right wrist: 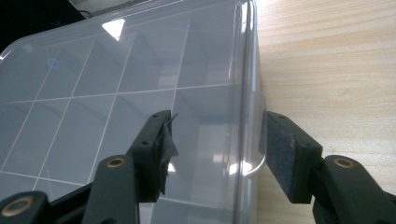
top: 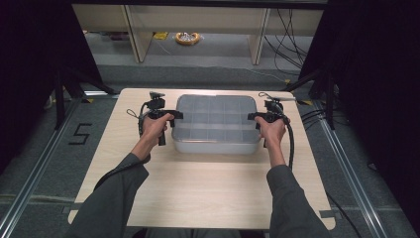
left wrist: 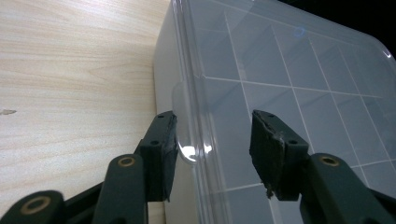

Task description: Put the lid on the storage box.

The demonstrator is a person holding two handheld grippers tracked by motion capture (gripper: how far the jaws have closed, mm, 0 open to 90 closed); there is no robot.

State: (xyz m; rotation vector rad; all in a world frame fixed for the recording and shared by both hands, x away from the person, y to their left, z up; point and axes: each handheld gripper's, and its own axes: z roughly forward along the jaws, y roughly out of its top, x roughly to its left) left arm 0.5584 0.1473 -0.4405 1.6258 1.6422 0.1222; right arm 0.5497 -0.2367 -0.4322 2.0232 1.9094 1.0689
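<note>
A clear lidded compartment box [top: 216,124] sits mid-surface [top: 208,183], with the left gripper [left wrist: 212,144] and right gripper [right wrist: 217,149] each straddling an end lid tab, jaws released. The likely next move is squeezing both tabs to lift the lid. The box's contents cannot be made out through the frosted plastic.

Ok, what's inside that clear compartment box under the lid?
Through the closed clear lid, the box shows a grid of white dividers; the visible cells look empty. Glare and both grippers' jaws hide parts.

A light wooden table [top: 198,188] carries one clear plastic box [top: 215,124] with a lid and compartments.
</note>
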